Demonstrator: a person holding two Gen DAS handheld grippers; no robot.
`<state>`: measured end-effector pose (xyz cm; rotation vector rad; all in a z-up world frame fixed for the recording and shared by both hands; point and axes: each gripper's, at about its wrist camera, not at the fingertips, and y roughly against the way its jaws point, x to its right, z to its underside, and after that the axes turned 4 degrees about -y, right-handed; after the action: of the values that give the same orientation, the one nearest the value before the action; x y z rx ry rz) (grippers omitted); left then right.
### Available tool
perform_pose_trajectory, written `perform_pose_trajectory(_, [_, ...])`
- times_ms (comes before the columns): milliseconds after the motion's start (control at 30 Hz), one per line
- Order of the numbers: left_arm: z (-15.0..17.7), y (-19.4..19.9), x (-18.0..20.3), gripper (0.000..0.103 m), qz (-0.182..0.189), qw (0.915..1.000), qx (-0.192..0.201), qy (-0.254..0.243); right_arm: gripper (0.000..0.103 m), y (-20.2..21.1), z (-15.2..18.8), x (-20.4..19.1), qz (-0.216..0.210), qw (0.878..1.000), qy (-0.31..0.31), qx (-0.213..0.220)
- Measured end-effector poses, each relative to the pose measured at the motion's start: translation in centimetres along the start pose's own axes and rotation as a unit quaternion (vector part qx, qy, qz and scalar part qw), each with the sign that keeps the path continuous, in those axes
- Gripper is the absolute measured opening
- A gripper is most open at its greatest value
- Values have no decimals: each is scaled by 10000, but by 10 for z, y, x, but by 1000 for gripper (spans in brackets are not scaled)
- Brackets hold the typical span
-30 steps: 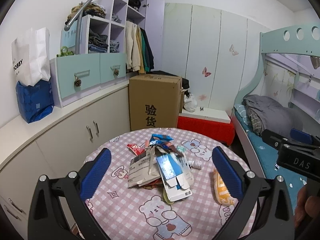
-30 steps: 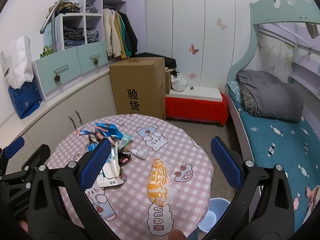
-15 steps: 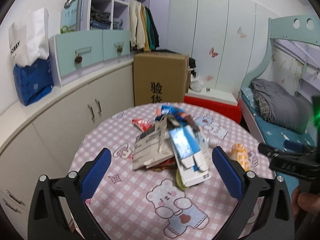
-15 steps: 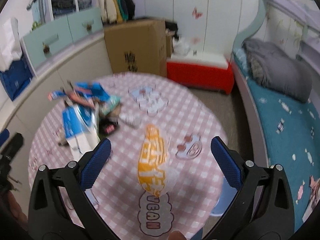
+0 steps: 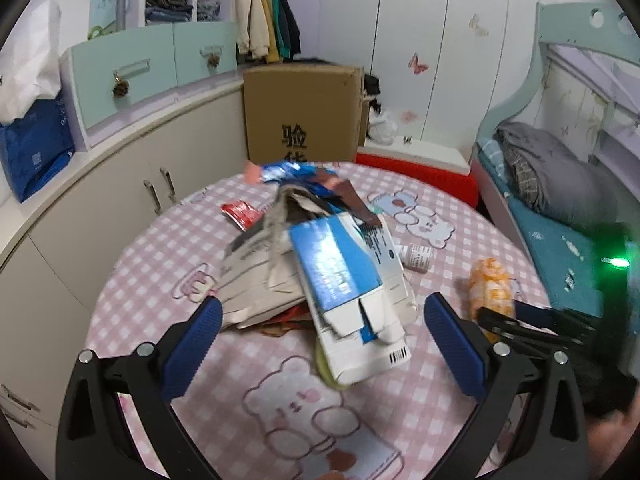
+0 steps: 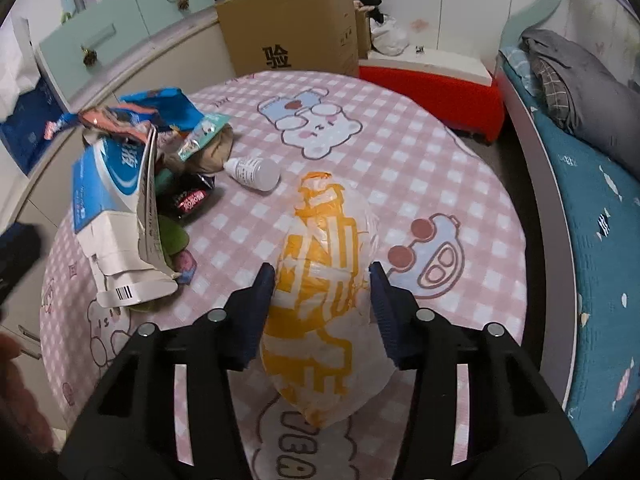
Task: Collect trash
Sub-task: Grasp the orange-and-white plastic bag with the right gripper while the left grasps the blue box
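My left gripper [image 5: 320, 336] is hanging over the near-left part of the counter [image 5: 168, 240] with its jaws spread wide and gripping nothing, facing the heap of trash. The blue-and-white carton [image 5: 348, 280] is lying on top of that heap, tilted toward me, its barcoded end jutting over the grey folded papers [image 5: 252, 272] beneath. I judge the heap loose: if I am closing on the carton alone, the papers and the red wrapper [image 5: 240, 212] behind could slide toward the left edge and drop off.

Just right of the heap the small white bottle [image 6: 256, 170] is lying on its side; a nudge could send it rolling across the cloth toward the far edge.

Further right, my right gripper [image 6: 320, 296] is straddling the orange-and-white plastic bag [image 6: 324, 280], which is lying near the middle of the counter toward the near edge. Its jaws are drawn in around the bag's middle, pads at either flank, but I cannot tell whether they are pinching it yet. The bag looks puffy and slick, so a squeeze may catch only a fold of film, and lifting then could let it slip out or spill whatever is inside. Dragging it may also be bunching the checked cloth.
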<state>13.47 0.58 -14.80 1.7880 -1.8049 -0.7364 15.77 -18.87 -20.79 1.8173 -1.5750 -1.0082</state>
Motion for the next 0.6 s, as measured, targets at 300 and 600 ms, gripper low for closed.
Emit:
perform_pose_trajectory(300, [2, -52, 5, 65, 107, 9981, -554, 249, 45, 16, 3, 20, -209, 9995, -199, 92])
perform_pose_trajectory(600, [18, -27, -4, 53, 692, 9967, -375, 216, 45, 33, 3, 31, -421, 9982, -344, 256])
